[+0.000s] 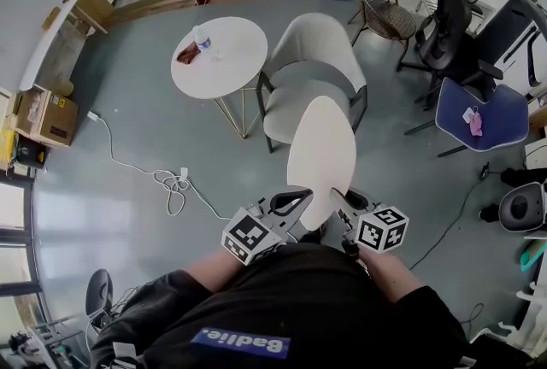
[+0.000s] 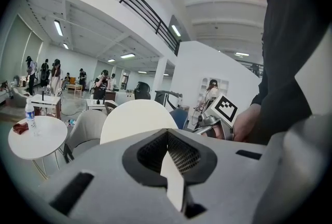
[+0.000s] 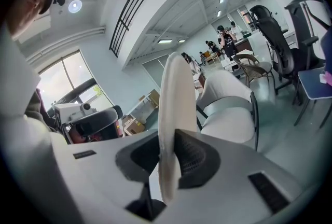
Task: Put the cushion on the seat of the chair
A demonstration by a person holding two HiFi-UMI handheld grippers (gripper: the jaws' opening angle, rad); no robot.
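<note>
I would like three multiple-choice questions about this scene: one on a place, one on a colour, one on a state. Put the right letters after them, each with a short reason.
1. Where is the cushion?
A. lying on the seat of the chair
B. in the air, in front of the chair
C. under the chair

2. What colour is the cushion?
A. cream white
B. dark blue
C. red

3. The right gripper is:
A. open and empty
B. shut on the cushion's edge
C. out of view

Key:
1. B, the head view shows it held up, short of the seat.
2. A, it looks pale cream in every view.
3. B, the right gripper view shows both jaws pressing on the edge.
</note>
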